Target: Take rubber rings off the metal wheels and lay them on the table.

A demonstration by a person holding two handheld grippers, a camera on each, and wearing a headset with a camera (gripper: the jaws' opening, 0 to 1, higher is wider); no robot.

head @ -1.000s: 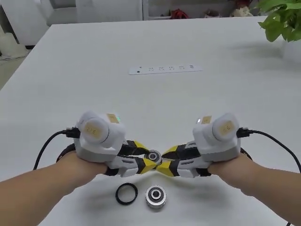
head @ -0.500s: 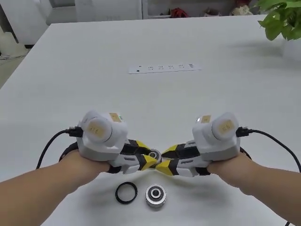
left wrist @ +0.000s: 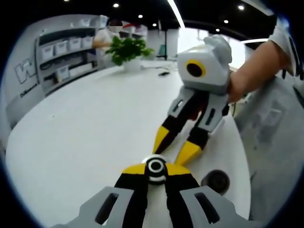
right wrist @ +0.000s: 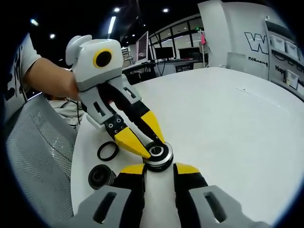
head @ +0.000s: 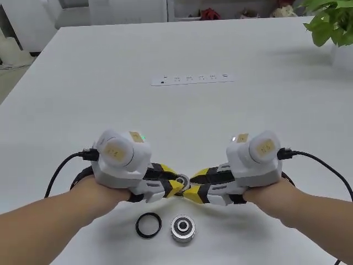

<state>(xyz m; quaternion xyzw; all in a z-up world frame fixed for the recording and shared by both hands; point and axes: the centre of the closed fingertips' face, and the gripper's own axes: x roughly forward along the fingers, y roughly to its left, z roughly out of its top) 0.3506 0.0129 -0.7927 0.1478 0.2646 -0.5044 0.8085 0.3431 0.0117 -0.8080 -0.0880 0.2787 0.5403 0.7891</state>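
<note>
Two grippers, two wheels, one loose ring. Your left gripper (head: pixel 173 186) and right gripper (head: pixel 191 190) meet tip to tip low over the table (head: pixel 99 77), one coming in from 9 o'clock and the other from 3 o'clock.

One wheel (head: pixel 180 181) is held off the table between them. In the left gripper view your own two yellow tips are closed on either side of it. In the right gripper view that gripper's tips flank the same wheel, pressed to its dark outer band, while the left gripper's tips bear on it from the far side. Both pairs of jaws are therefore clamped on this one wheel.

The second wheel (head: pixel 182 228) rests on the table at 6 o'clock from the meeting point, apart from both grippers. The single ring (head: pixel 148 225) lies flat just beside it at its 9 o'clock — black, free of any wheel and not touching it.

Beyond the task's things there is one power strip (head: pixel 193 79) at 12 o'clock, well apart from the grippers, and one plant (head: pixel 330 22) at about 1 o'clock near the table's far edge.
</note>
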